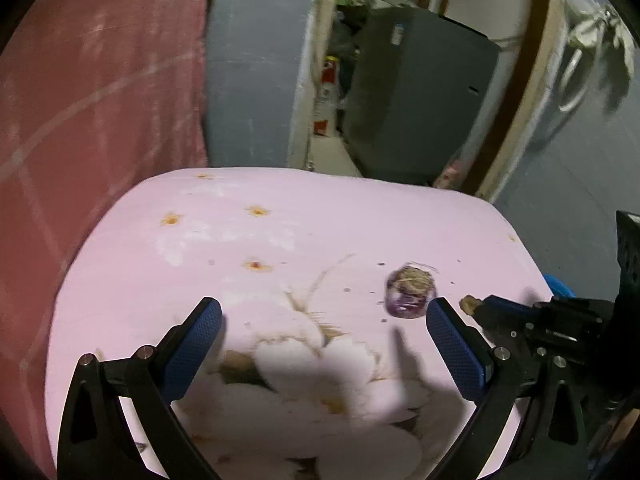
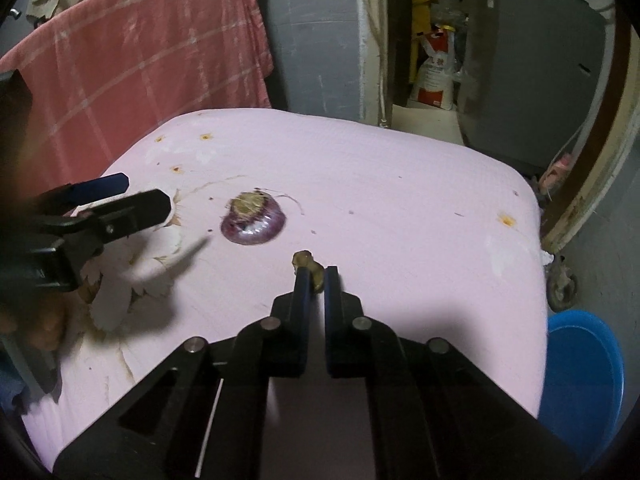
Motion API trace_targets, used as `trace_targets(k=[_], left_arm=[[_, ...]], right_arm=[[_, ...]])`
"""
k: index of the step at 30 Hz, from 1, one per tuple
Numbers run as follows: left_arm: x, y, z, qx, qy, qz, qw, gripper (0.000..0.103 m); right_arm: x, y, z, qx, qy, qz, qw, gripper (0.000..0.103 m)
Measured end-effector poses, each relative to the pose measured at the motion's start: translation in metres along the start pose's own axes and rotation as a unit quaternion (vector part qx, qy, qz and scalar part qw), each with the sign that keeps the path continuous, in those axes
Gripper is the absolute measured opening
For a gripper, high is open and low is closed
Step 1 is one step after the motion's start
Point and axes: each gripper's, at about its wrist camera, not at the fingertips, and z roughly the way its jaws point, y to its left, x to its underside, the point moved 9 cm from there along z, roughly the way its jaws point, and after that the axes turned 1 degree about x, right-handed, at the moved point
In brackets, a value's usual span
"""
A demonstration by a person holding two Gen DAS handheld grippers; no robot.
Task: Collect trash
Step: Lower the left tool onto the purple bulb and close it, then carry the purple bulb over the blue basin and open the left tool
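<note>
I see my right gripper at lower centre of its view, jaws pinched narrow on a small brown scrap, a lumpy bit poking out above the blue pads just over the cloth. Up and left of it an onion half lies alone on the pink cloth, purple and glossy with a dry straw-coloured root tuft; nothing blocks it. My left gripper spreads wide and empty at the bottom of its view, the onion half just beside its right pad. The cloth is soft, printed with pale flowers and orange spots. Behind hang a pink checked blanket at upper left and a grey door at upper right; a blue plastic tub sits at lower right.
</note>
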Motion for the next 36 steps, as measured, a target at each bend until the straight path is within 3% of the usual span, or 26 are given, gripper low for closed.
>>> trace_targets(k=[7,11,15,21,24,32,36], left_arm=[[0.002,-0.028,0.014,0.023,0.022,0.038,0.9988,0.098],[0.006,-0.042,0.027,0.042,0.047,0.051,0.9967,0.079],[0.008,-0.054,0.036,0.048,0.062,0.063,0.9949,0.068],[0.014,-0.064,0.048,0.031,0.08,0.088,0.9925,0.048],[0.014,-0.066,0.046,0.03,0.077,0.096,0.992,0.033],[0.012,-0.073,0.038,0.039,0.06,0.094,0.993,0.027],[0.008,-0.085,0.021,0.058,0.027,0.084,0.9944,0.027]], right_arm=[[0.006,-0.02,-0.01,0.006,-0.009,0.029,1.0,0.006],[0.008,-0.026,-0.015,0.007,-0.016,0.039,0.999,0.006],[0.011,-0.03,-0.018,0.006,-0.022,0.048,0.999,0.005],[0.014,-0.036,-0.024,0.002,-0.032,0.064,0.997,0.005],[0.016,-0.038,-0.027,-0.001,-0.041,0.072,0.997,0.005],[0.018,-0.043,-0.045,-0.01,-0.084,0.095,0.992,0.005],[0.016,-0.045,-0.062,-0.01,-0.118,0.105,0.987,0.005]])
